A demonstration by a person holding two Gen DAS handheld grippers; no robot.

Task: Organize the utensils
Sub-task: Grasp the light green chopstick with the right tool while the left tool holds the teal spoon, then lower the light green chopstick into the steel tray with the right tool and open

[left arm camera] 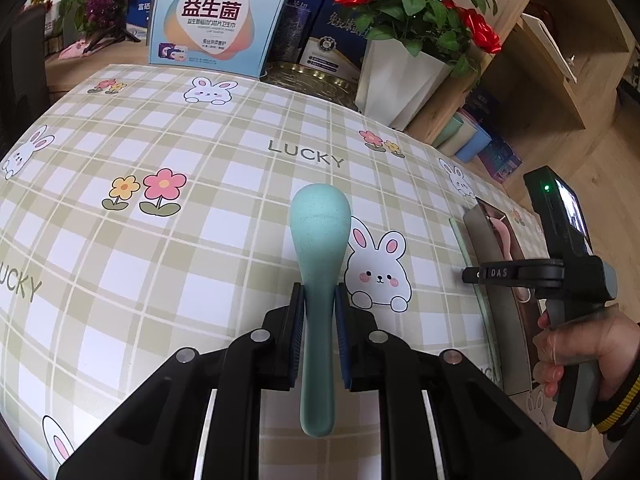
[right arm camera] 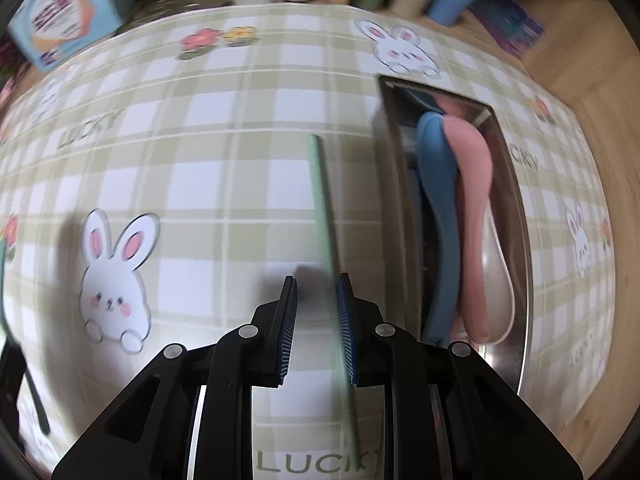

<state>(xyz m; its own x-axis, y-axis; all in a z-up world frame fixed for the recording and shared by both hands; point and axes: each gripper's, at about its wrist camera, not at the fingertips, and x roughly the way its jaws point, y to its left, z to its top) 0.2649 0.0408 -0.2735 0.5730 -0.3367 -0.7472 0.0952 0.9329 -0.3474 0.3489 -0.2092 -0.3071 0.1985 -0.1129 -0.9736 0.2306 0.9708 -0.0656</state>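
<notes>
My left gripper is shut on the neck of a teal spoon, bowl pointing away, above the checked tablecloth. At the right a metal tray holds a blue spoon, a pink spoon and a pale one. A thin green chopstick lies on the cloth just left of the tray. My right gripper points steeply down over the chopstick, which sits between the jaws close to the right pad, with a clear gap to the left pad. The left wrist view shows that gripper side-on at the tray.
A white pot of red roses, printed boxes and a gold tin stand along the table's far edge. Pastel cups sit on a low wooden shelf to the right. A hand holds the right gripper's handle.
</notes>
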